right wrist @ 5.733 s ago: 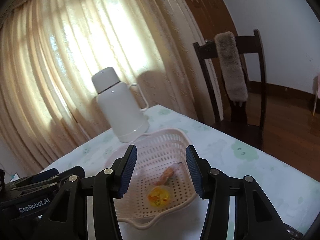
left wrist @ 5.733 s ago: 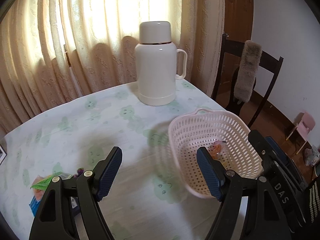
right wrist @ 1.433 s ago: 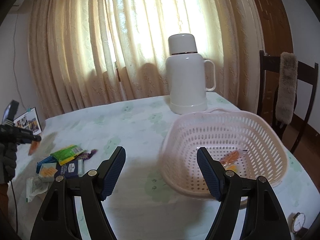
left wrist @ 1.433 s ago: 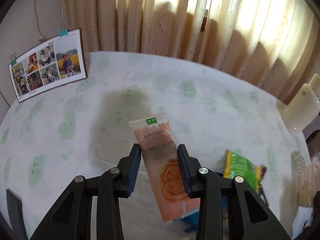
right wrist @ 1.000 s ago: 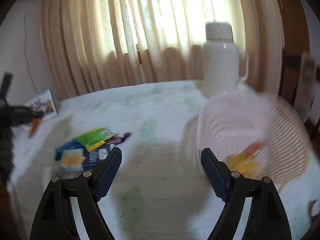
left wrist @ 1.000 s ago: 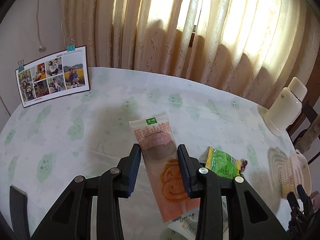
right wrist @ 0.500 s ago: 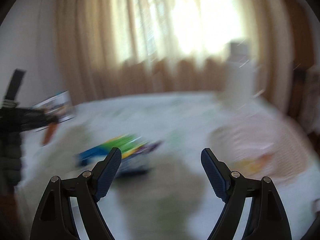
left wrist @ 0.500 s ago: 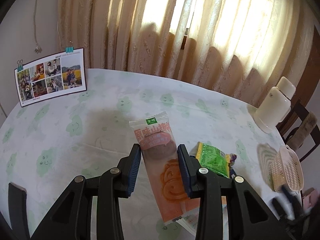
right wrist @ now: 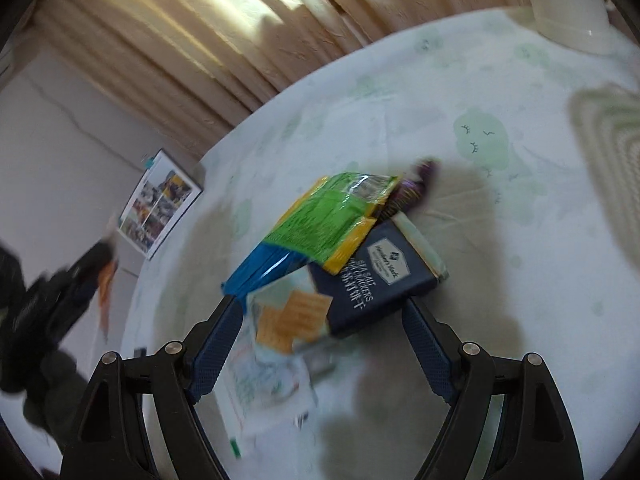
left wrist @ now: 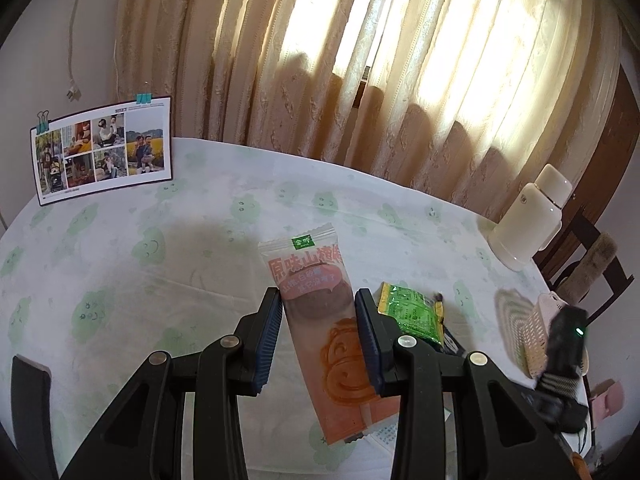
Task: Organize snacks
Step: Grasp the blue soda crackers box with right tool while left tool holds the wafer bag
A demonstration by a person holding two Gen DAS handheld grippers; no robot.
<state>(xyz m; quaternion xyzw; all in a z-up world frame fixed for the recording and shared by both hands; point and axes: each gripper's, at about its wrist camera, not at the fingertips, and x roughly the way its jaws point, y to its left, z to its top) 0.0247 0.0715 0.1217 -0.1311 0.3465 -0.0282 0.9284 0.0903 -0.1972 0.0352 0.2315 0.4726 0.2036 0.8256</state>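
we hold the left gripper (left wrist: pixel 318 330) above the table (left wrist: pixel 120 264), its two blue pads pinching an orange snack packet (left wrist: pixel 324 332) by its long sides; the packet hangs clear of the cloth, its printed top end pointing toward the far curtain edge of the table. just to the right of it a green packet (left wrist: pixel 412 312) lies on the table, on top of other wrappers near the front edge. a pink basket (left wrist: pixel 540 332) sits at the right edge of the table, partly hidden by the dark, blurred right tool in front of it, and a white thermos (left wrist: pixel 528 220) stands near the far right edge. a photo card (left wrist: pixel 102 148) leans at the far left edge.

our right gripper (right wrist: pixel 320 344) is spread wide and grips nothing; it hovers over the snack pile, its pads to either side of the pile's near end. in that pile the green packet (right wrist: pixel 332 216) lies over a blue wrapper (right wrist: pixel 264 268), a dark navy cracker pack (right wrist: pixel 376 276) lies beside them, and a pale packet printed with orange crackers (right wrist: pixel 288 316) lies nearest us. the view is motion-blurred.
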